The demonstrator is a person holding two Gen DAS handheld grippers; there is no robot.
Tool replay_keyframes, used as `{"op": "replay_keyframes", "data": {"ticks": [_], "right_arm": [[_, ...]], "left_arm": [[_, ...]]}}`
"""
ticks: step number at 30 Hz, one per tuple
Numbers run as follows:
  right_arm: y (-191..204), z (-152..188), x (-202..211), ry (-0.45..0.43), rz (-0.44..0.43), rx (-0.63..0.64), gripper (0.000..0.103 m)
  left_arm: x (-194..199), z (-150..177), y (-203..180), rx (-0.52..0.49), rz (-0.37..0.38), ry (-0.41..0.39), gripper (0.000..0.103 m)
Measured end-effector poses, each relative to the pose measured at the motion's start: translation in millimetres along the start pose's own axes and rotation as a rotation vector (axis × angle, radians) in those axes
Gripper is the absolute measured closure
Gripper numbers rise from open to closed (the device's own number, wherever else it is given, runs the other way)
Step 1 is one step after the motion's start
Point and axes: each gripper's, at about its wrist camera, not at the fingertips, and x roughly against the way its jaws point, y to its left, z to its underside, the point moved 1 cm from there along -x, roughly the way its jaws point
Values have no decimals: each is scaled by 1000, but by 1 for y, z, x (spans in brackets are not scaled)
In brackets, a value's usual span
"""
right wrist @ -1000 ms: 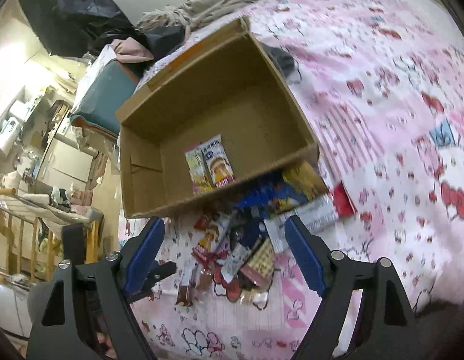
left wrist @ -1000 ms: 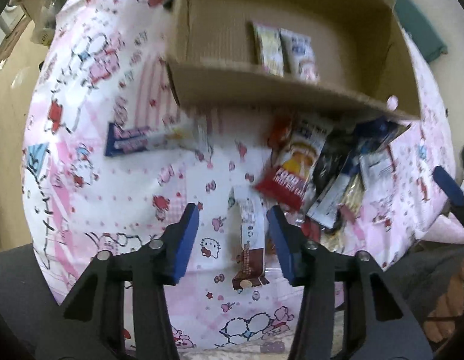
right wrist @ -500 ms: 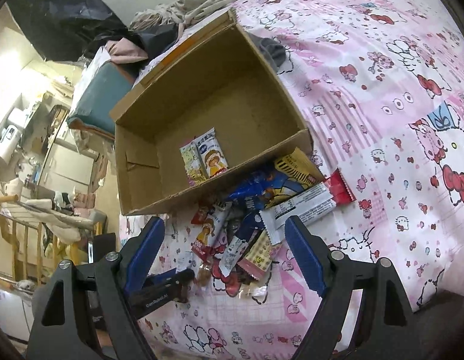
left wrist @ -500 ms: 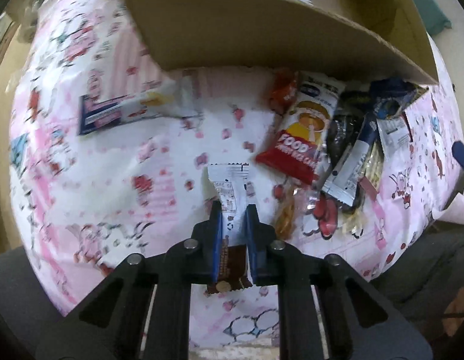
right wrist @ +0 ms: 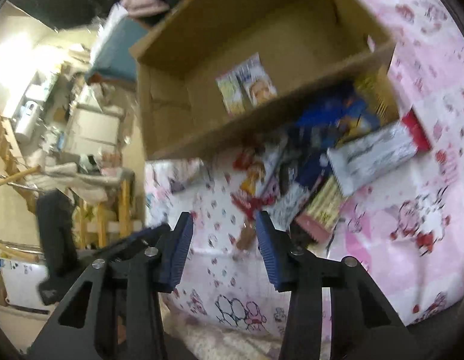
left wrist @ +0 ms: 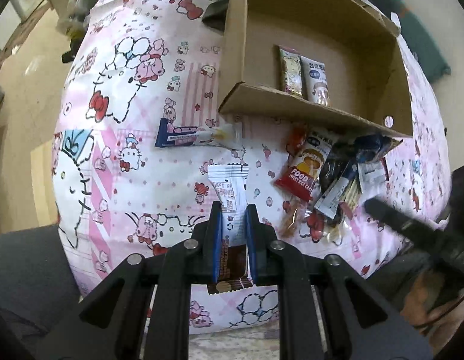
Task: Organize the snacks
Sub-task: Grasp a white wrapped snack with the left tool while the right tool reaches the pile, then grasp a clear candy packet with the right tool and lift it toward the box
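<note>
My left gripper (left wrist: 233,213) is shut on a white-and-brown snack bar (left wrist: 230,192), lifted just off the pink bedspread. A cardboard box (left wrist: 294,106) stands beyond it with two snack packets (left wrist: 303,73) inside. A blue-and-white bar (left wrist: 199,135) lies alone left of the box front. A pile of snacks (left wrist: 330,177) lies right of it. In the blurred right wrist view, my right gripper (right wrist: 223,225) is closing with nothing between its pads, just short of the snack pile (right wrist: 318,177). The same box (right wrist: 202,138) stands behind that pile.
The pink cartoon-print bedspread (left wrist: 136,96) drops off to the floor at the left. A teal cushion (left wrist: 426,48) lies beyond the box. The right gripper's arm (left wrist: 411,228) reaches in at the lower right of the left wrist view. Cluttered room furniture (right wrist: 82,126) stands past the bed edge.
My left gripper closed on the snack bar and rose with it. My right gripper dropped toward the snack pile and its jaws narrowed.
</note>
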Motion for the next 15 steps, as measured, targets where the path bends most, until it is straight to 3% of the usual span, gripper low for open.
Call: {"op": "replay_keyframes", "data": {"ticks": [3,10,13,15], "right_arm": [[3,9,-25,71,44,9,57],[4,23,-60,110,155,10,57],[5,23,-73,113,205,15,58],[8,22,-77,110,220,30,75]], "left_arm": [[1,-2,-3,-4,-1,-2,91],[8,-6,-11,-14,9,-29,91],[8,-9,-15,-33,-25,-38,91],[7,-10,-15,-37,-29,-36,91]]}}
